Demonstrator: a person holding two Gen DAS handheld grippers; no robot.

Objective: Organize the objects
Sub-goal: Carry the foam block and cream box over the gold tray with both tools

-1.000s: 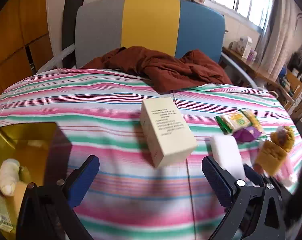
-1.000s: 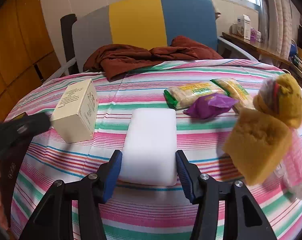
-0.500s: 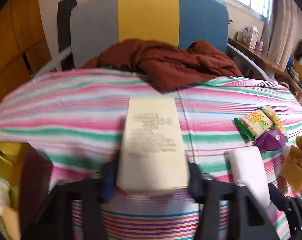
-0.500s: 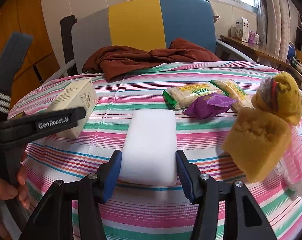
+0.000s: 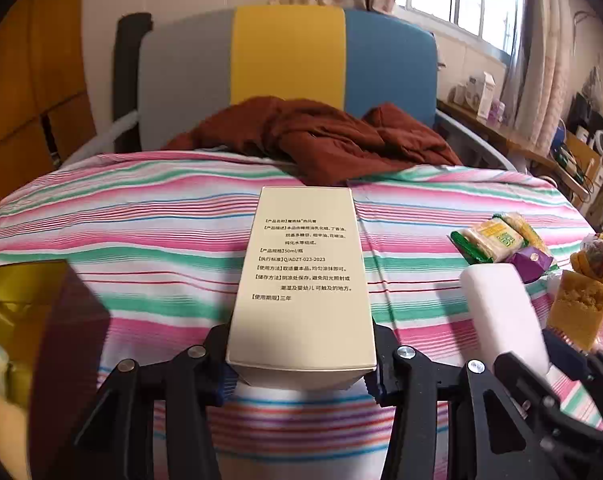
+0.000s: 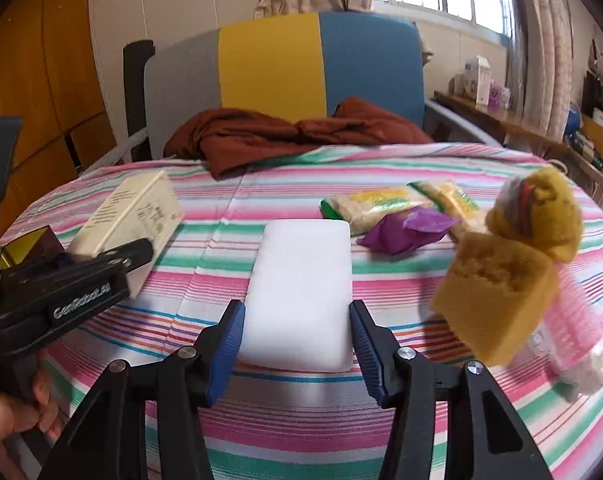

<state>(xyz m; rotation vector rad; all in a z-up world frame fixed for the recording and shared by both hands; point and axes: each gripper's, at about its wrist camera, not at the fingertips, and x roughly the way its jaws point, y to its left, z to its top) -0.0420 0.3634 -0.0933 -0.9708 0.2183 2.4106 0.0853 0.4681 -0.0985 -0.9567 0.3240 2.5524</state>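
Note:
A cream box (image 5: 301, 280) printed with text lies lengthways on the striped tablecloth (image 5: 141, 220). My left gripper (image 5: 299, 364) is shut on its near end, a blue pad against each long side. The right wrist view shows the same box (image 6: 133, 216) at the left, with the left gripper (image 6: 81, 280) on it. A white block (image 6: 301, 280) lies flat in front of my right gripper (image 6: 297, 344). The jaws are closing on it, and the pads touch its two sides. In the left wrist view the white block (image 5: 501, 308) is at the right.
A dark box with a gold lining (image 5: 21, 300) holds a few items at the left. Snack packets (image 6: 381, 204), a purple packet (image 6: 405, 232), a yellow sponge (image 6: 493, 296) and a woolly yellow thing (image 6: 541, 212) lie to the right. A brown garment (image 5: 321, 140) covers the far edge before a chair. A hand (image 6: 13, 412) holds the left gripper.
My left gripper moved forward and down onto the cream box and closed from wide open onto its sides. The right gripper and the white block stayed where they were.

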